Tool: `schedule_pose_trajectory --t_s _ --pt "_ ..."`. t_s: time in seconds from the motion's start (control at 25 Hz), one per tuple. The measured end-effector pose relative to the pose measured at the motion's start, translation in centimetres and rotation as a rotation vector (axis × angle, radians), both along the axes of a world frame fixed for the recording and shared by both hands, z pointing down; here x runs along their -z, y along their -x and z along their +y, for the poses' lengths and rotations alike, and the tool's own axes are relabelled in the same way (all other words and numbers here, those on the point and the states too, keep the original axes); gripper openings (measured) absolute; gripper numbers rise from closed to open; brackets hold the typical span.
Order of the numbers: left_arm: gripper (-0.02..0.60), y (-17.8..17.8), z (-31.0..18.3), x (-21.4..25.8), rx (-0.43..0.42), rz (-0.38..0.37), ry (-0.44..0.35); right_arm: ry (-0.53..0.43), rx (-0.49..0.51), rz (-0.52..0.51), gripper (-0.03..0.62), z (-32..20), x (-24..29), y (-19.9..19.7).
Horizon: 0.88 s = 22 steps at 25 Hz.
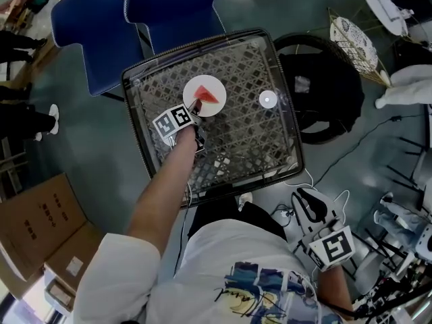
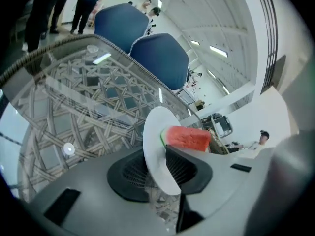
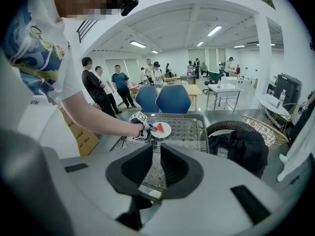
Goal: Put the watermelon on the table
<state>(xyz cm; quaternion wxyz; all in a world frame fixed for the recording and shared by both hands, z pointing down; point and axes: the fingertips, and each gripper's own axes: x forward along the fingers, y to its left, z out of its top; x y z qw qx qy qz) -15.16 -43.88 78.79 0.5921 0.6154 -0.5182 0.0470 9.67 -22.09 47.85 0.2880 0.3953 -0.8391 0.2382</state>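
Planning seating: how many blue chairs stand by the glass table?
2. The left blue chair and the right blue chair stand side by side at the far edge of the table; others may be out of view.

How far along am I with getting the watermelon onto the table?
Nearly done. The plate carrying the watermelon already seems to rest on the table. In hand: the left gripper has the plate's rim between its fingers, which look apart rather than clamped. Still to do: draw that gripper clear. The right gripper is empty, away from the table.
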Motion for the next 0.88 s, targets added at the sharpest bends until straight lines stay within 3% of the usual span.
schedule_pose_trajectory --t_s 0.2,0.64,0.88 --pt "0.127 0.7 -0.3 0.4 -0.084 -0.228 0.005 0.002 -0.005 -0.007 0.04 0.2 0.2 -0.2" --pt "0.179 1.4 -0.5 0.1 -0.125 -0.406 0.024 0.002 -0.028 -0.013 0.04 0.7 0.2 -1.3" --pt "0.19 3.4 -0.2 -0.1 -0.212 -0.645 0.037 -0.016 -0.036 -0.015 0.04 1.2 0.3 -2.0"
